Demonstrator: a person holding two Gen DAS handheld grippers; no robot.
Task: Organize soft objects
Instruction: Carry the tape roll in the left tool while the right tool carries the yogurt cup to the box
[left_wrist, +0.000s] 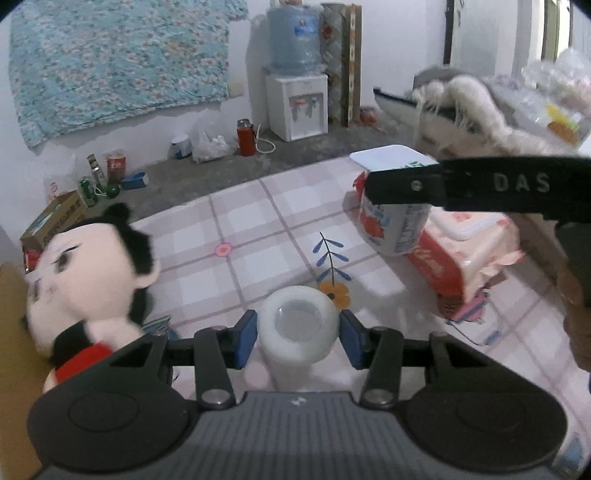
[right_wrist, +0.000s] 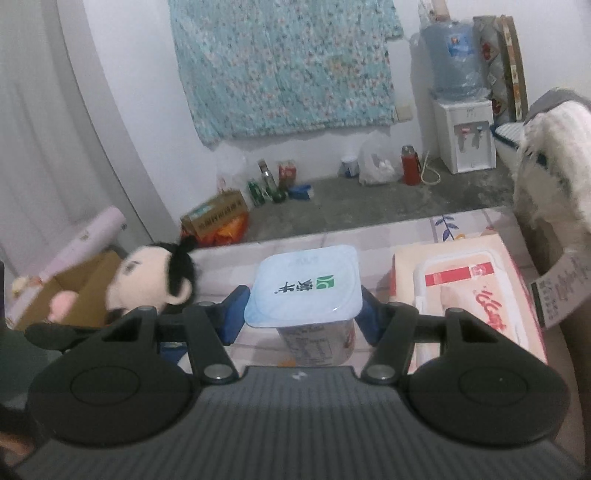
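My left gripper (left_wrist: 298, 338) has its blue pads (left_wrist: 246, 338) around a white round soft object with a clear centre (left_wrist: 298, 325), which rests on the checked cloth. My right gripper (right_wrist: 303, 315) is shut on a yogurt cup (right_wrist: 304, 291) with a pale blue lid, held above the cloth; in the left wrist view the cup (left_wrist: 393, 218) shows under the right gripper's black finger (left_wrist: 406, 186). A doll with black hair (left_wrist: 85, 273) lies at the left, also in the right wrist view (right_wrist: 147, 280). A pink wet-wipes pack (right_wrist: 476, 295) lies to the right.
A white furry plush (left_wrist: 476, 114) sits on a box at the right. A cardboard box (right_wrist: 62, 291) stands left of the doll. The checked cloth (left_wrist: 258, 221) covers the surface. Beyond its edge are a water dispenser (left_wrist: 295, 107), bottles and a carton on the floor.
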